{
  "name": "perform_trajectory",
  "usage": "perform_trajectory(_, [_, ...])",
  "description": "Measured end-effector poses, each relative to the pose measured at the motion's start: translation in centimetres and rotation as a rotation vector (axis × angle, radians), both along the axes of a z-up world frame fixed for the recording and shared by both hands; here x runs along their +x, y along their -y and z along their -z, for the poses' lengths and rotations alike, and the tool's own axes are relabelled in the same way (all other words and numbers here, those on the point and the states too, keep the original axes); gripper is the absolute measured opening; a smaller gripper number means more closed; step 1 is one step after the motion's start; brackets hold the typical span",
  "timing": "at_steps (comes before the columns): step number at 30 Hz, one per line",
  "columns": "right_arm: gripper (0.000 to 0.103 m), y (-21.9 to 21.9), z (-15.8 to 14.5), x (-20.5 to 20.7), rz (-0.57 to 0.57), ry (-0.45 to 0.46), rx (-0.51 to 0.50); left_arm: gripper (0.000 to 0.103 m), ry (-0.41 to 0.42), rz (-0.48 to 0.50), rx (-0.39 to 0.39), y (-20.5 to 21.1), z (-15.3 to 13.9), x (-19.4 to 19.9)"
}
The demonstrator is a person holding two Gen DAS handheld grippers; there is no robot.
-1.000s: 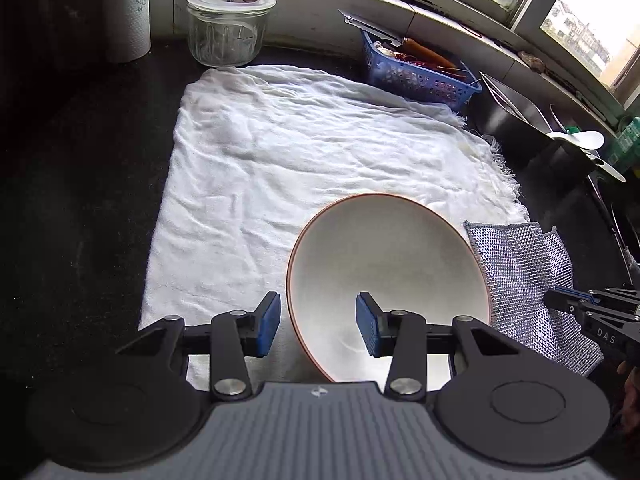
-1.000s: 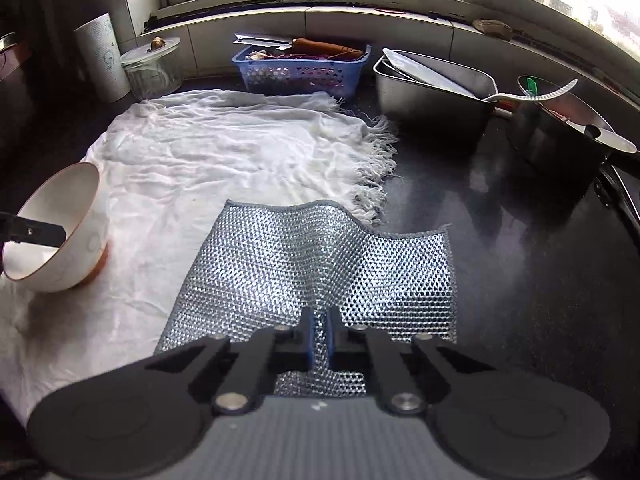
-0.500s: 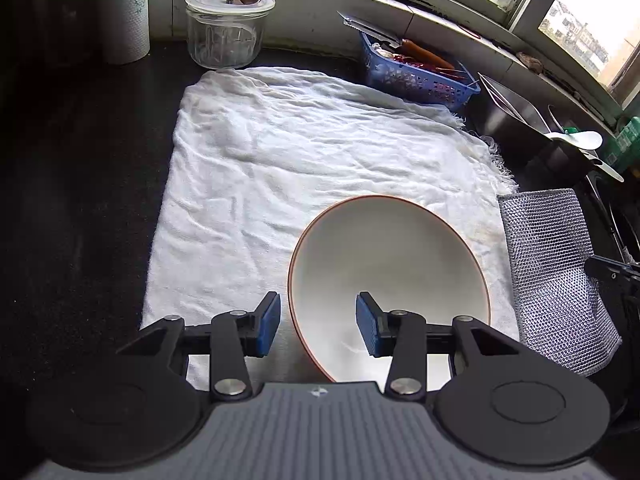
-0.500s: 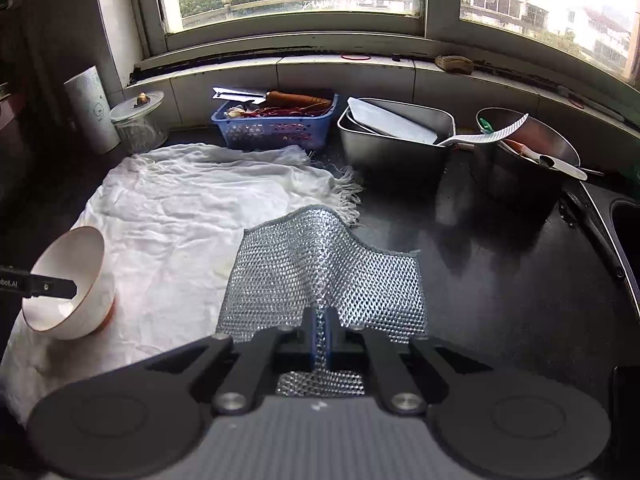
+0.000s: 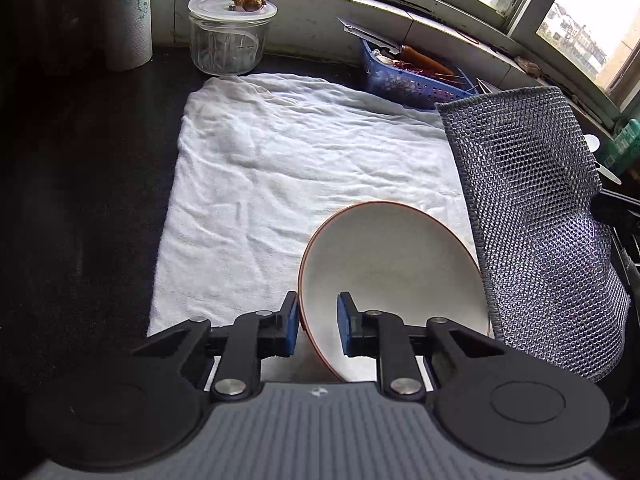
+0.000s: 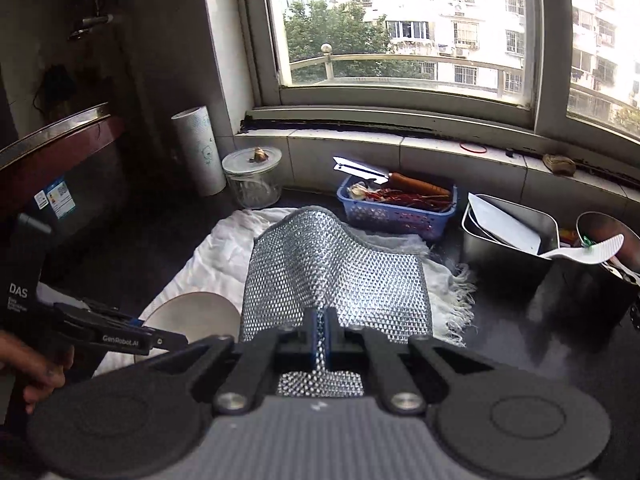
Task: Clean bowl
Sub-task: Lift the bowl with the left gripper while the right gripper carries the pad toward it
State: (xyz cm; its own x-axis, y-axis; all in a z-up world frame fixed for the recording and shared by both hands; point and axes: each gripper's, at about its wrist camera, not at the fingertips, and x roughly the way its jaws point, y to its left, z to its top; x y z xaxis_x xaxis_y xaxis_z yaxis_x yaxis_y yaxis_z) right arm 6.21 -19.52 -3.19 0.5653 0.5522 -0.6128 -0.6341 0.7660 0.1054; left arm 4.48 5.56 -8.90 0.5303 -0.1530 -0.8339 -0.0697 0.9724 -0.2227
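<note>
Between the blue pads of the left gripper [image 5: 317, 330] the tilted white bowl with a reddish rim [image 5: 390, 276] is held by its wall, while just rightward a silvery mesh scrubbing cloth [image 6: 336, 276] is clamped in the right gripper [image 6: 321, 330], so lowering it into the bowl is judged next.

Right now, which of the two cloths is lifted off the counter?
The silver mesh scrubbing cloth, pinched in the right gripper and hanging in the air. The white towel lies flat under the bowl.

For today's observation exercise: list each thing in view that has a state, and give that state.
bowl: tilted, rim between left gripper pads
mesh scrubbing cloth: lifted, pinched by right gripper
glass jar: lid on
white towel: spread flat
blue basket: filled
</note>
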Motion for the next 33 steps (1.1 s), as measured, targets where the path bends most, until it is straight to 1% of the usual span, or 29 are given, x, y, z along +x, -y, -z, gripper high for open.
perform_trajectory(2, [0.003,-1.3,-0.4,-0.2,-0.035,0.031,-0.015,0.017,0.001,-0.002,0.003,0.1,-0.1,0.0])
perform_trajectory(3, [0.003,-2.2,-0.5,-0.4,-0.051,0.07,-0.042,0.017,0.001,-0.003,0.006,0.1,-0.1,-0.1])
perform_trajectory(5, [0.003,-3.9,-0.6,-1.2,-0.062,0.189,-0.131,0.017,0.002,-0.003,0.009,0.1,-0.1,-0.1])
perform_trajectory(7, [0.003,-5.6,-0.6,-2.3,-0.075,0.35,-0.232,0.017,0.0,-0.006,0.005,0.1,0.0,-0.2])
perform_trajectory(8, [0.003,-6.2,-0.5,-2.5,-0.087,0.403,-0.256,0.017,-0.001,-0.007,0.004,0.0,0.0,-0.2])
perform_trajectory(9, [0.003,-6.5,-0.3,-2.5,-0.105,0.409,-0.261,0.017,-0.001,-0.007,0.003,0.0,0.0,-0.2])
perform_trajectory(13, [0.003,-7.3,0.7,-1.6,-0.213,0.293,-0.217,0.017,-0.002,-0.001,-0.001,-0.1,0.0,-0.2])
perform_trajectory(16, [0.003,-8.0,1.9,-0.9,-0.275,0.165,-0.184,0.017,-0.005,0.002,-0.004,-0.2,0.1,-0.2])
perform_trajectory(17, [0.003,-8.2,2.2,-0.9,-0.288,0.149,-0.182,0.017,-0.006,0.003,-0.004,-0.2,0.1,-0.2])
perform_trajectory(21, [0.003,-9.1,3.9,0.3,-0.308,0.022,-0.162,0.017,-0.007,0.009,-0.009,-0.3,0.1,-0.2])
perform_trajectory(24, [0.004,-9.9,5.1,1.2,-0.332,-0.065,-0.165,0.017,-0.008,0.012,-0.014,-0.4,0.1,-0.2])
perform_trajectory(28, [0.004,-10.6,5.9,1.5,-0.364,-0.127,-0.166,0.017,-0.009,0.018,-0.016,-0.4,0.2,-0.2])
perform_trajectory(32, [0.005,-11.3,6.5,1.9,-0.395,-0.176,-0.196,0.017,-0.011,0.028,-0.017,-0.4,0.1,-0.3])
perform_trajectory(33, [0.006,-11.6,6.7,2.0,-0.406,-0.198,-0.213,0.017,-0.011,0.033,-0.014,-0.4,0.1,-0.2])
